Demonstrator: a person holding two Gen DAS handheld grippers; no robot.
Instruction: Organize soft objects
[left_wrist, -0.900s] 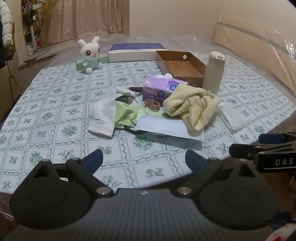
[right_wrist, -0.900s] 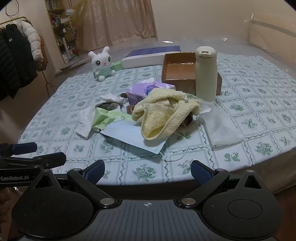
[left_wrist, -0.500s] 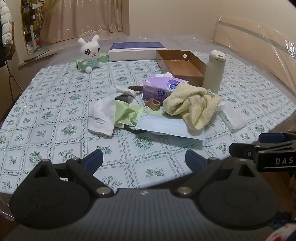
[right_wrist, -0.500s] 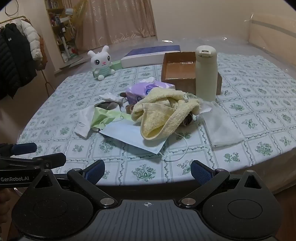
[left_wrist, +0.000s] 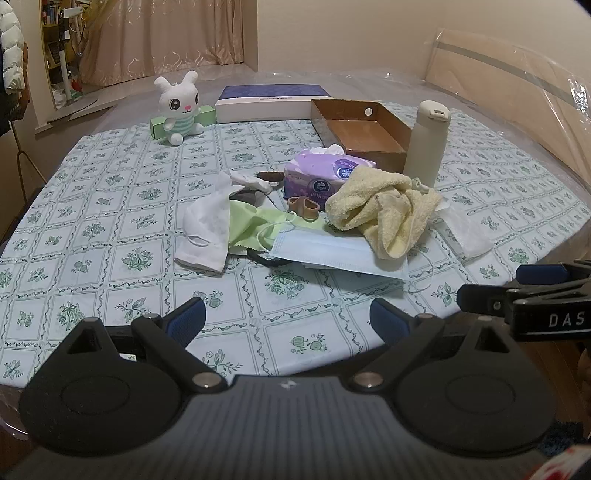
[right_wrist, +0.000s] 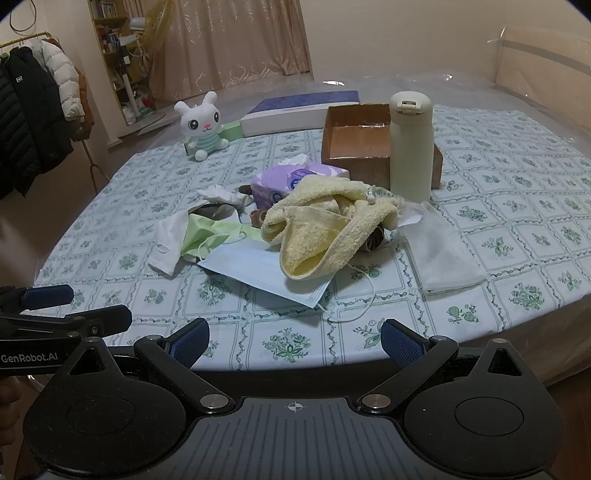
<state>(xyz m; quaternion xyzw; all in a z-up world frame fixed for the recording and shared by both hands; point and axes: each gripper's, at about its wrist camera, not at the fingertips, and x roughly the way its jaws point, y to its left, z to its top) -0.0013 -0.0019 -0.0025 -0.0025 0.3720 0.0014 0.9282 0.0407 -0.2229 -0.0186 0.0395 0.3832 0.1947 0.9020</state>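
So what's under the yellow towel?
The yellow towel lies partly on a blue face mask; a brown item peeks out at its right edge. Anything deeper is covered.

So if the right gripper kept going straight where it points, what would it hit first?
Probably bare tablecloth just short of the blue mask; the open right gripper has nothing between its jaws. Depth is uncertain.

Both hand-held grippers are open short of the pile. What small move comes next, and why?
Probably ease the right hand-held gripper forward toward the crumpled yellow terry towel: it lies on top of the pale blue face mask, so lifting it first frees what lies beneath.
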